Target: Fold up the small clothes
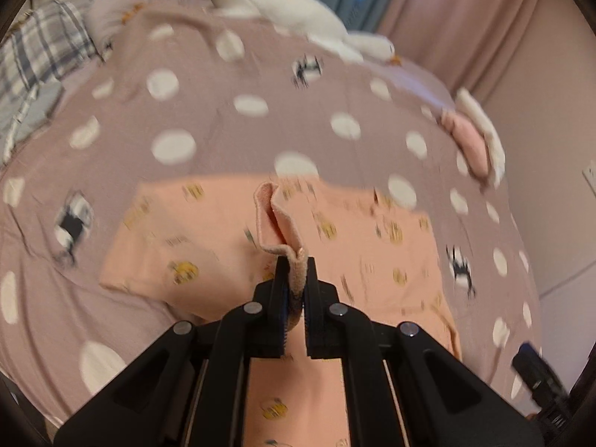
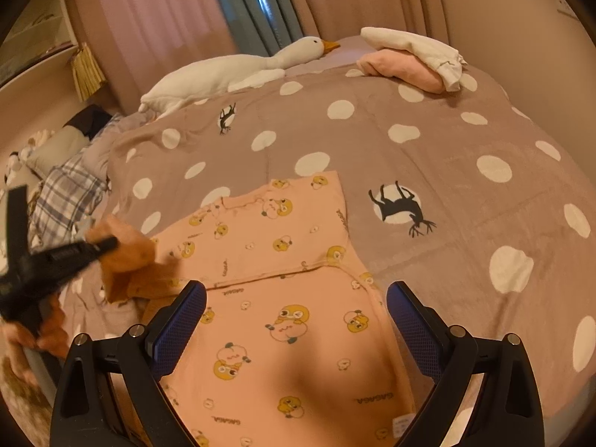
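A small peach shirt point(image 2: 283, 298) with yellow duck prints lies on the polka-dot bed cover point(image 2: 428, 156), one sleeve folded over its body. My left gripper point(image 1: 296, 264) is shut on a sleeve or edge of the shirt point(image 1: 275, 223) and holds it lifted above the cloth; it also shows at the left of the right wrist view point(image 2: 108, 244). My right gripper point(image 2: 296, 320) is open and empty, hovering over the shirt's body. The shirt also spreads below the left gripper point(image 1: 372, 246).
A white goose plush point(image 2: 231, 70) lies at the far side of the bed. Folded pink and white clothes point(image 2: 413, 61) sit at the far right. A plaid cloth point(image 2: 67, 193) lies at the left. Curtains point(image 2: 242, 3) hang behind.
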